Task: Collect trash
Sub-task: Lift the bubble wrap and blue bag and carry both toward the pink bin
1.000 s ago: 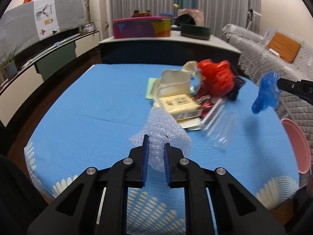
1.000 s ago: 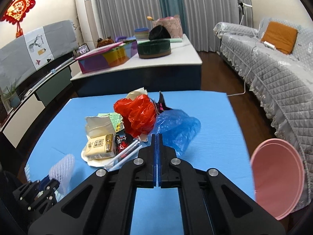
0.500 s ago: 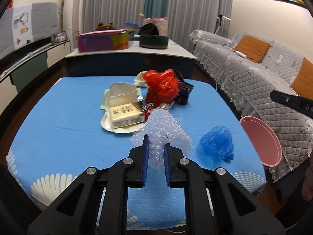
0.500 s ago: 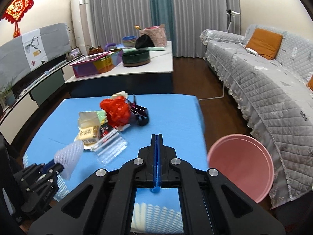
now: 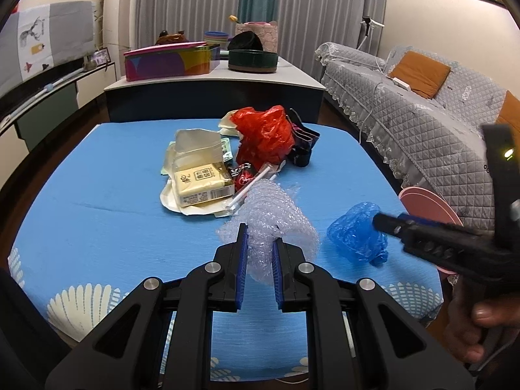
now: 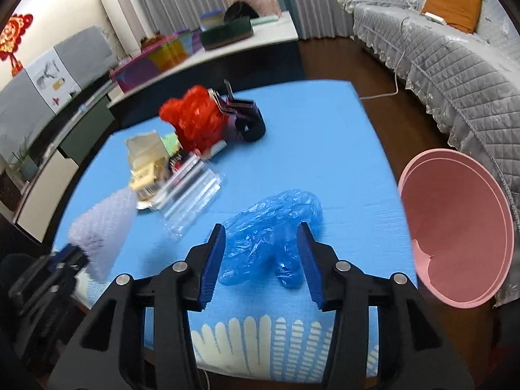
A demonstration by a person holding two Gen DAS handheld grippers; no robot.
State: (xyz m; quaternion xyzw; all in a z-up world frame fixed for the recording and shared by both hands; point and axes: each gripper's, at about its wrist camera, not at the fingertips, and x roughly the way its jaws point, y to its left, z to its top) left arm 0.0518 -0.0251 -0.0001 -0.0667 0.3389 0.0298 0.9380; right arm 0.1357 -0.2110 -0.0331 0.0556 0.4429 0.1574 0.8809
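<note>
My left gripper (image 5: pixel 259 234) is shut on a piece of clear bubble wrap (image 5: pixel 273 217) and holds it above the blue table (image 5: pixel 97 195). It also shows in the right wrist view (image 6: pixel 104 224). My right gripper (image 6: pixel 261 237) is open, its fingers on either side of a crumpled blue plastic glove (image 6: pixel 273 224) that lies on the table near the right edge (image 5: pixel 357 230). A pile of trash lies mid-table: a red plastic bag (image 5: pixel 265 135), a cream packet (image 5: pixel 201 183) and a clear plastic sleeve (image 6: pixel 191 201).
A pink bin (image 6: pixel 455 237) stands on the floor by the table's right edge, in front of a grey quilted sofa (image 5: pixel 422 120). A black roll (image 6: pixel 250 125) lies behind the red bag. A white counter (image 5: pixel 211 74) with boxes stands behind the table.
The blue glove has left my right gripper and now lies on the table. My right gripper has opened and come down over it. My left gripper still holds the bubble wrap.
</note>
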